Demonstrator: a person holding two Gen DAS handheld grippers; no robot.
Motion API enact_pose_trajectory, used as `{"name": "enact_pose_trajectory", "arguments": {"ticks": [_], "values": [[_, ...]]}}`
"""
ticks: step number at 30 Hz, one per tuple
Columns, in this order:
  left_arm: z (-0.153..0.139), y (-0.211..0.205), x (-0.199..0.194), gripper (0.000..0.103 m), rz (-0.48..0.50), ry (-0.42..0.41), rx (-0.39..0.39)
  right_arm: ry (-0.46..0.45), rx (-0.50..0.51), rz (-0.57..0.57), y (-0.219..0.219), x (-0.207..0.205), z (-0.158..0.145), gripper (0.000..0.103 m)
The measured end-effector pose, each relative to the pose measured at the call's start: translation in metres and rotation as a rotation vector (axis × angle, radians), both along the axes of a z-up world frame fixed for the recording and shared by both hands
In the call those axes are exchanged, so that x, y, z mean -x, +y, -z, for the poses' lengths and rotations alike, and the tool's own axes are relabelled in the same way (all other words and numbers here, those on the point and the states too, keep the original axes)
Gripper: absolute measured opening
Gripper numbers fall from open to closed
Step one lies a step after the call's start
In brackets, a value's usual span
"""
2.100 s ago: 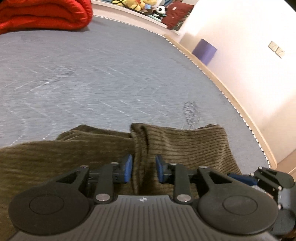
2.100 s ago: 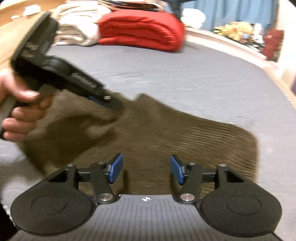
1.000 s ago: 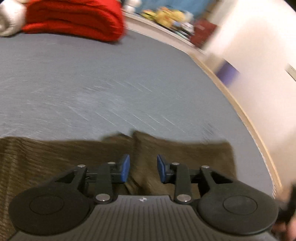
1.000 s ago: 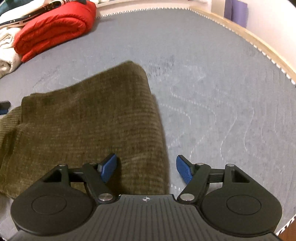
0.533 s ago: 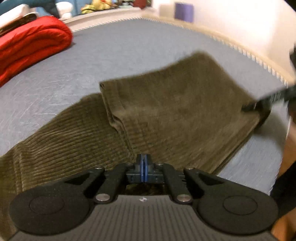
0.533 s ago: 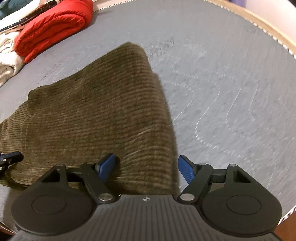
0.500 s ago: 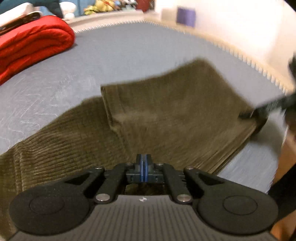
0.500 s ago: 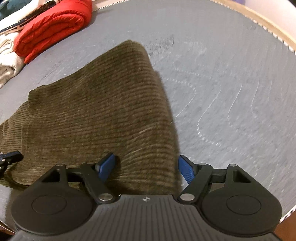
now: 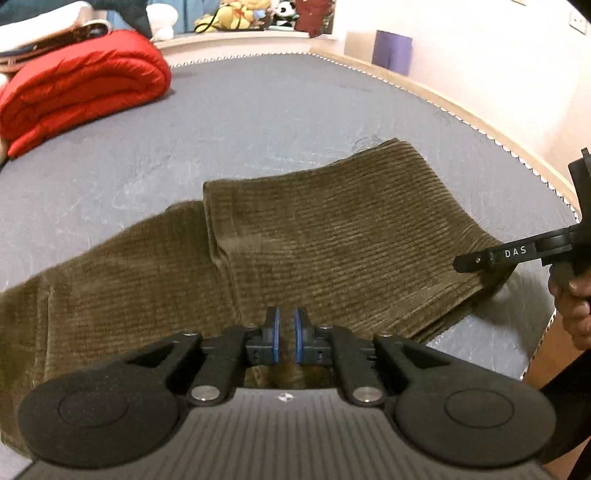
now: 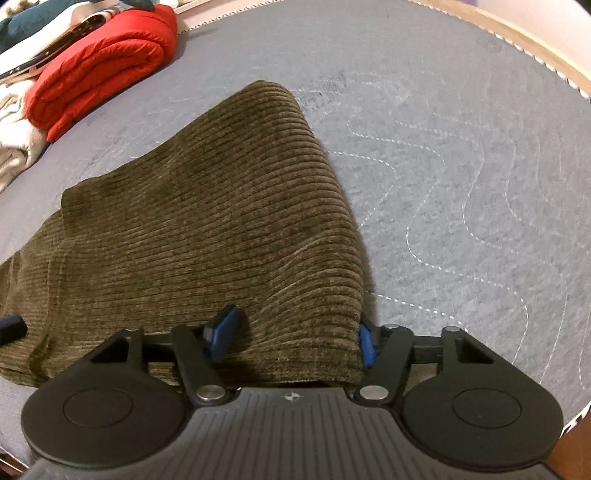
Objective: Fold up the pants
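- Olive corduroy pants lie on the grey quilted mattress, near its front edge; one part is folded over, its edge forming a step across the lower layer.
- Left gripper: blue pads stand a narrow gap apart, low over the near edge of the cloth; whether any fabric sits between them cannot be told.
- Right gripper: jaws spread wide, one blue pad on top of the cloth, the other at the folded corner's outer side; the corner lies between them, not pinched.
- In the left wrist view the right gripper's finger rests at the fold's right corner.
- Red folded blanket lies well apart at the mattress's far left.
- Plush toys sit on the far ledge.
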State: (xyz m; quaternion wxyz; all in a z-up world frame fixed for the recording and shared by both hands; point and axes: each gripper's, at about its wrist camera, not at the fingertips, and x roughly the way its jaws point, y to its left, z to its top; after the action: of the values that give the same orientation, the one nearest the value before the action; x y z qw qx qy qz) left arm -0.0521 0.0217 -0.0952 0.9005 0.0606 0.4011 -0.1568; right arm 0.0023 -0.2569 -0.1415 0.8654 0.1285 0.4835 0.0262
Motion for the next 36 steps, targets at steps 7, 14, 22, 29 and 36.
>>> {"name": "enact_pose_trajectory", "arguments": {"ticks": [7, 14, 22, 29, 36], "values": [[-0.002, 0.01, -0.016, 0.01, -0.051, 0.009, 0.042, -0.081, 0.041, -0.02, 0.009, 0.008, -0.014, 0.032], [-0.012, 0.016, -0.016, 0.01, -0.07, -0.003, 0.116, -0.207, 0.128, -0.08, 0.03, 0.023, -0.033, 0.028], [-0.033, 0.02, -0.009, 0.02, -0.044, -0.053, 0.274, -0.409, 0.203, -0.273, 0.077, 0.043, -0.062, 0.028], [-0.035, 0.024, -0.011, 0.042, -0.025, -0.02, 0.396, -0.509, 0.296, -0.45, 0.116, 0.062, -0.062, 0.027], [-0.04, 0.01, -0.017, 0.057, 0.008, -0.003, 0.461, -0.515, 0.335, -0.504, 0.12, 0.066, -0.063, 0.027]]}}
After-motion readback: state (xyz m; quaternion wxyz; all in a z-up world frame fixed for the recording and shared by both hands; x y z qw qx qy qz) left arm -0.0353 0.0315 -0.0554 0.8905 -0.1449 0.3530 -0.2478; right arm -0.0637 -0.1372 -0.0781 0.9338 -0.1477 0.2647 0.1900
